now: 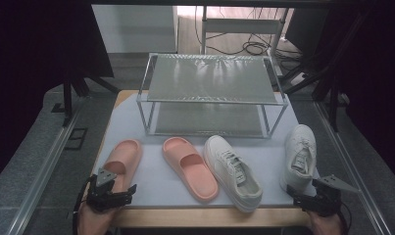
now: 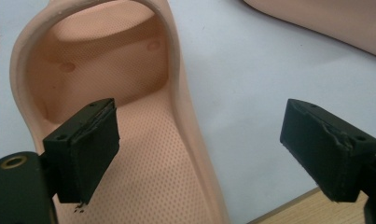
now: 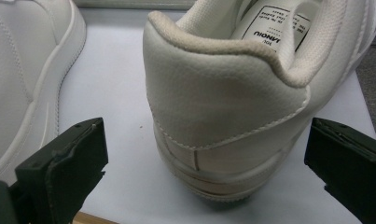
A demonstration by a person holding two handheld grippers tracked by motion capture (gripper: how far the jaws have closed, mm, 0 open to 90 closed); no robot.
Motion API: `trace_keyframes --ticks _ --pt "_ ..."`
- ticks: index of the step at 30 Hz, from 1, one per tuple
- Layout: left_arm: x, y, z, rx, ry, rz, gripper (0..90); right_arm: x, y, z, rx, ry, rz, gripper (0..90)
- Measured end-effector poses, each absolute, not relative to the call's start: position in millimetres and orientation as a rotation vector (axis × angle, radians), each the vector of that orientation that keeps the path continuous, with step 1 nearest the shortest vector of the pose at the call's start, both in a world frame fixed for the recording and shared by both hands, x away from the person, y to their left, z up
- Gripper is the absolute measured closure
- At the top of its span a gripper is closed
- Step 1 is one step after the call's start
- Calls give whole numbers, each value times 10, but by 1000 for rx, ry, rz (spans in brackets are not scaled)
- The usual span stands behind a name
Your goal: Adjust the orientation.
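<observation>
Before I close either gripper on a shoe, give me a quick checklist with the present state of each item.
1. Left gripper open: ok.
2. Right gripper open: ok.
3. Left jaws astride the side wall of the pink slipper, one jaw over the footbed, one outside: ok.
4. White sneaker heel between the right jaws, pads not yet touching: ok.
5. Top shelf of the rack bare: ok.
6. Second slipper and second sneaker lie apart from both grippers: ok.
</observation>
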State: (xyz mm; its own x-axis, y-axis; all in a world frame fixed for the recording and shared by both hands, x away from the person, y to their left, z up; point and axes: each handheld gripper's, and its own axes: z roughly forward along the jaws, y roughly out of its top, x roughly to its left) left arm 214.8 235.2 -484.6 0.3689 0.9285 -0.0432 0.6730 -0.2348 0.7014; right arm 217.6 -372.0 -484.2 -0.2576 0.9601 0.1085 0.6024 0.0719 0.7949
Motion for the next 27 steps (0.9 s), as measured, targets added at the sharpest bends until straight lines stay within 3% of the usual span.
trace_keyframes --ticks 27 --pt "2175 2365 -4820 1967 1365 508 234 2153 -3739 -4816 1520 1920 1019 0"
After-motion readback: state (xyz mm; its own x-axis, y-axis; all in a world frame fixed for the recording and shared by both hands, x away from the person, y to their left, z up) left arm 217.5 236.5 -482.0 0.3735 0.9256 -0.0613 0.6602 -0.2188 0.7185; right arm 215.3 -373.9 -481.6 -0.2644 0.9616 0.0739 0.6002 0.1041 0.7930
